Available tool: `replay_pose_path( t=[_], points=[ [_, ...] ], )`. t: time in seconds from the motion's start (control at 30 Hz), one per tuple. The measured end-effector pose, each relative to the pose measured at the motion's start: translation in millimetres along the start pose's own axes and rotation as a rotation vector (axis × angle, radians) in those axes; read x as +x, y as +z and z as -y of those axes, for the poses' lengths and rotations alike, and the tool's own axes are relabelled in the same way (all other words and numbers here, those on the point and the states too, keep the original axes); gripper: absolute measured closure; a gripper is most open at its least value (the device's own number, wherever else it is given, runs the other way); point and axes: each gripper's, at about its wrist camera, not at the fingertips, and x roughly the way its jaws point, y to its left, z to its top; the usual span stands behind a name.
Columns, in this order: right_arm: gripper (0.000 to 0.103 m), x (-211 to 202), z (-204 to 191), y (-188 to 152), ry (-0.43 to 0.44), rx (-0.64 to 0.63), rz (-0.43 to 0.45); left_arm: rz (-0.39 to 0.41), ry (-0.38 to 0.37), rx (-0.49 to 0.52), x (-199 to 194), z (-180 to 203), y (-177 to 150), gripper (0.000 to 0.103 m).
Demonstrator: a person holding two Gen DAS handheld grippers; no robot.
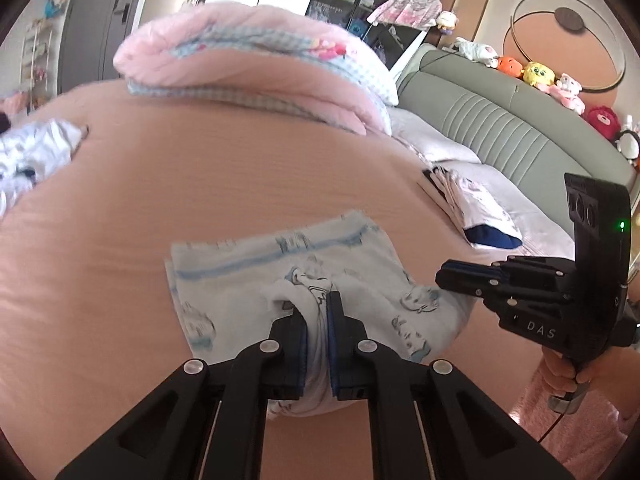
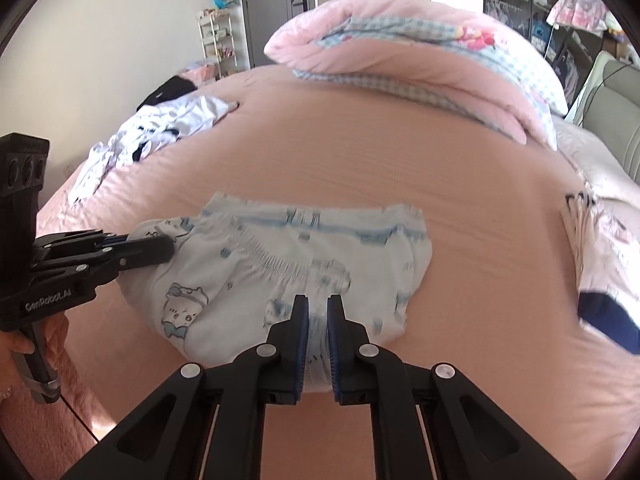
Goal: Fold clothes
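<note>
Left gripper [image 1: 318, 304] and right gripper [image 2: 318, 308] each clamped on the near edge of the pale blue printed shorts [image 2: 304, 256], which lie mid-bed on the pink sheet [image 2: 400, 168], with a crumpled white garment pile [image 2: 152, 136] and folded pink quilt [image 2: 400, 40] beyond.

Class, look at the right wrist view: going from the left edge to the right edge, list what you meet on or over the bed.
left gripper → pile of unfolded clothes → printed white shorts → folded pink quilt → folded clothes with navy trim
</note>
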Motion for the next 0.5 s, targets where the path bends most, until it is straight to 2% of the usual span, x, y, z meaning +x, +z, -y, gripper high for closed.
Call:
replay_pose_path(
  t=[0.1,0.13,0.17,0.27,0.33,0.37,0.4,0.47,0.5],
  points=[
    [0.096,4,5,23,0.016,0.006,0.053,0.012,-0.015,0.028,8,-1,17,0.096],
    [0.096,12,10,27,0.039,0.026,0.023,-0.035,-0.051,0.007,16,-6,20,0.096],
    [0.096,24,15,29,0.068,0.057,-0.034,-0.125,-0.090,-0.038,29,-14,19,0.096],
    [0.093,54,30,25,0.177,0.138,-0.202,-0.315,-0.074,-0.138,53,-35,-3,0.095],
    [0.076,66,37,13,0.232,0.163,-0.276,-0.401,-0.069,-0.152,57,-40,-23,0.092],
    [0.072,67,39,8,0.250,0.171,-0.290,-0.432,-0.088,-0.164,58,-43,-30,0.090],
    [0.066,69,40,4,0.278,0.180,-0.303,-0.437,-0.109,-0.187,56,-46,-35,0.087],
    [0.061,74,44,3,0.330,0.217,-0.324,-0.404,-0.169,-0.272,54,-57,-36,0.081],
    [0.057,78,45,3,0.353,0.238,-0.334,-0.387,-0.219,-0.331,55,-64,-35,0.073]
  ],
)
